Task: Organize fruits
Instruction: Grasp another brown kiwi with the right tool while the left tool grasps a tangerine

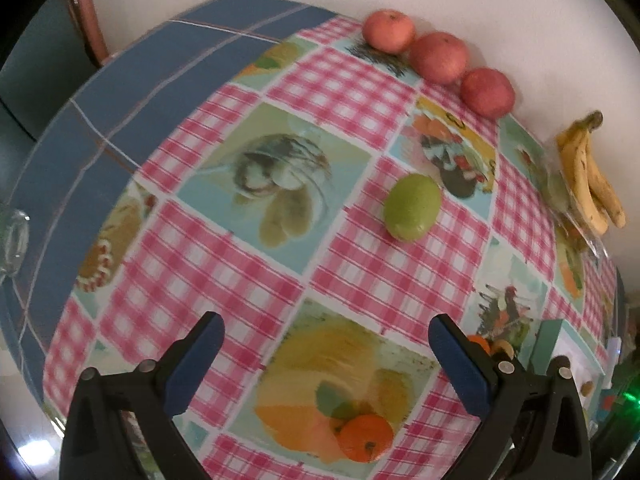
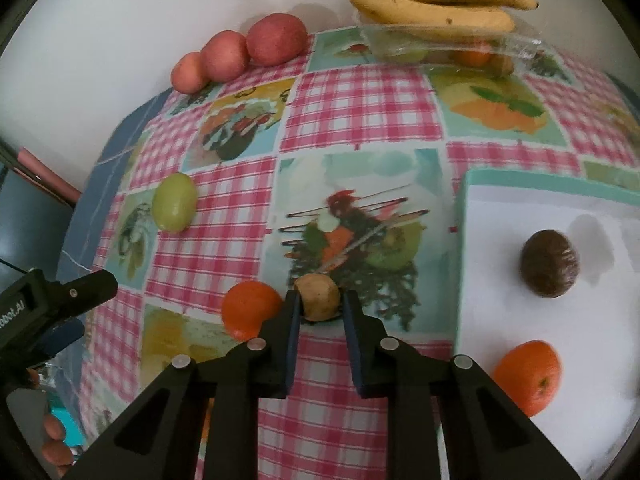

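So the right gripper [image 2: 320, 306] has its blue-padded jaws pinched around a small tan-brown round fruit [image 2: 319, 295], maybe a kiwi or longan, hard to say through the blur. It's held low over the cloth, just beside a loose bright orange mandarin [image 2: 250, 314] and near the white tray with the teal rim [image 2: 520, 178], which looks like the drop-off spot, since a dark brown wrinkly round fruit [image 2: 550, 263] and a second orange mandarin [image 2: 528, 376] already sit inside it.

The left gripper [image 1: 326, 342] is spread wide with nothing between the jaws, aimed at the oval green fruit [image 1: 412, 206] sitting alone mid-table, so my guess is that's its next target.

Three reddish-pink round fruits [image 1: 438, 58] are lined up against the white wall, touching each other, and the spotty yellow banana bunch [image 2: 432, 4] rests on a clear plastic tray [image 2: 516, 46] at the back, so those look sorted.

The surface is a glossy pink-gingham tablecloth with fruit picture squares [image 1: 340, 92], laid over a blue plaid cloth [image 1: 100, 112]. Plain white wall behind it, and the room beyond is dim.
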Available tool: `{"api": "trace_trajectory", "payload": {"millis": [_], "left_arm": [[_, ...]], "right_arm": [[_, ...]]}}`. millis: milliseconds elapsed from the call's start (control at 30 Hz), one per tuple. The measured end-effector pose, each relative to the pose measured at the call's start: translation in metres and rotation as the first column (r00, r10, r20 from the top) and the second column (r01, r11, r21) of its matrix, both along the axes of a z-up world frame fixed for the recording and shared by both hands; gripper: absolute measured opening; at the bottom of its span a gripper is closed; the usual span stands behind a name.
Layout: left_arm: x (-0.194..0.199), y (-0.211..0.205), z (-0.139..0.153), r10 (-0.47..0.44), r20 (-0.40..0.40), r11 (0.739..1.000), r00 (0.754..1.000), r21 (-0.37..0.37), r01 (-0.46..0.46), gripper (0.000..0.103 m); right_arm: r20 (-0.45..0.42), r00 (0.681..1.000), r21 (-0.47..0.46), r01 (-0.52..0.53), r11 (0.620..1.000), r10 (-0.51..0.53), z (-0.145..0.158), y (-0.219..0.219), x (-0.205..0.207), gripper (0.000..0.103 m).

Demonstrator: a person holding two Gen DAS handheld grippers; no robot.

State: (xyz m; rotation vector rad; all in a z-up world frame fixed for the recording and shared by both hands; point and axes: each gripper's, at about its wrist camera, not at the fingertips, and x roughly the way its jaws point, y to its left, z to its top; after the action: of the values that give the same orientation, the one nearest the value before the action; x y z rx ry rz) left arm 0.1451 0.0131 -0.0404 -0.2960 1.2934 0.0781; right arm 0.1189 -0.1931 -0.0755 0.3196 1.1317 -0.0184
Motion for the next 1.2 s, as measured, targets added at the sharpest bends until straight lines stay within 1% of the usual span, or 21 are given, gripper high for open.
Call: {"api": "trace_trajectory", "payload": {"millis": [167, 267, 367, 433, 533, 567, 600, 700, 733, 867, 933, 1067, 1167, 1200], "left_arm": [[0.003, -0.009, 0.000, -0.031, 0.005, 0.998, 0.999, -0.062, 0.032, 0.103], [0.003, -0.014, 0.000, -0.047, 0.013, 0.995, 0.999, -0.083, 0.048, 0.102], [0.004, -0.018, 0.001, -0.062, 0.024, 0.993, 0.998, -0.101, 0.064, 0.098], [0.003, -0.020, 0.001, -0.070, 0.028, 0.990, 0.997, -0.117, 0.073, 0.091], [0.004, -0.026, 0.000, -0.089, 0.034, 0.987, 0.995, -0.131, 0.093, 0.088], [0.004, -0.029, -0.001, -0.098, 0.034, 0.985, 0.995, -0.136, 0.101, 0.085], [0.005, -0.034, -0.003, -0.110, 0.032, 0.983, 0.993, -0.146, 0.114, 0.080], [0.004, -0.047, -0.008, -0.144, 0.021, 0.975, 0.989, -0.166, 0.146, 0.076], [0.004, -0.052, -0.009, -0.157, 0.020, 0.974, 0.987, -0.164, 0.158, 0.070], [0.000, -0.071, -0.012, -0.209, 0.019, 0.967, 0.978, -0.143, 0.209, 0.057], [0.000, -0.078, -0.012, -0.225, 0.026, 0.961, 0.974, -0.158, 0.227, 0.051], [-0.002, -0.090, -0.012, -0.259, 0.028, 0.955, 0.966, -0.144, 0.260, 0.048], [-0.002, -0.095, -0.016, -0.269, 0.024, 0.949, 0.963, -0.165, 0.269, 0.044], [-0.002, -0.096, -0.017, -0.268, 0.021, 0.947, 0.963, -0.179, 0.267, 0.041]], "right_arm": [[-0.007, 1.000, -0.016, 0.011, 1.000, -0.011, 0.002, -0.006, -0.001, 0.021], [0.006, 1.000, -0.009, 0.013, 1.000, -0.013, 0.007, -0.009, -0.004, 0.021], [0.024, 1.000, -0.015, 0.015, 1.000, -0.014, 0.015, -0.012, -0.006, 0.020], [0.042, 0.999, -0.009, 0.018, 1.000, -0.018, 0.022, -0.016, -0.008, 0.020], [0.059, 0.998, -0.004, 0.020, 1.000, -0.019, 0.029, -0.020, -0.010, 0.020], [0.062, 0.998, -0.004, 0.021, 1.000, -0.021, 0.031, -0.021, -0.011, 0.020], [0.066, 0.998, -0.004, 0.025, 1.000, -0.024, 0.033, -0.023, -0.012, 0.020], [0.080, 0.996, -0.004, 0.042, 0.999, -0.041, 0.040, -0.033, -0.016, 0.020], [0.086, 0.995, -0.001, 0.051, 0.999, -0.051, 0.043, -0.038, -0.017, 0.020], [0.103, 0.991, 0.010, 0.084, 0.996, -0.085, 0.052, -0.054, -0.022, 0.020], [0.109, 0.989, 0.014, 0.097, 0.995, -0.098, 0.055, -0.061, -0.025, 0.020], [0.109, 0.987, 0.018, 0.114, 0.993, -0.115, 0.056, -0.071, -0.029, 0.020], [0.106, 0.987, 0.020, 0.120, 0.993, -0.121, 0.056, -0.075, -0.031, 0.020], [0.106, 0.987, 0.020, 0.121, 0.992, -0.122, 0.056, -0.076, -0.032, 0.020]]}}
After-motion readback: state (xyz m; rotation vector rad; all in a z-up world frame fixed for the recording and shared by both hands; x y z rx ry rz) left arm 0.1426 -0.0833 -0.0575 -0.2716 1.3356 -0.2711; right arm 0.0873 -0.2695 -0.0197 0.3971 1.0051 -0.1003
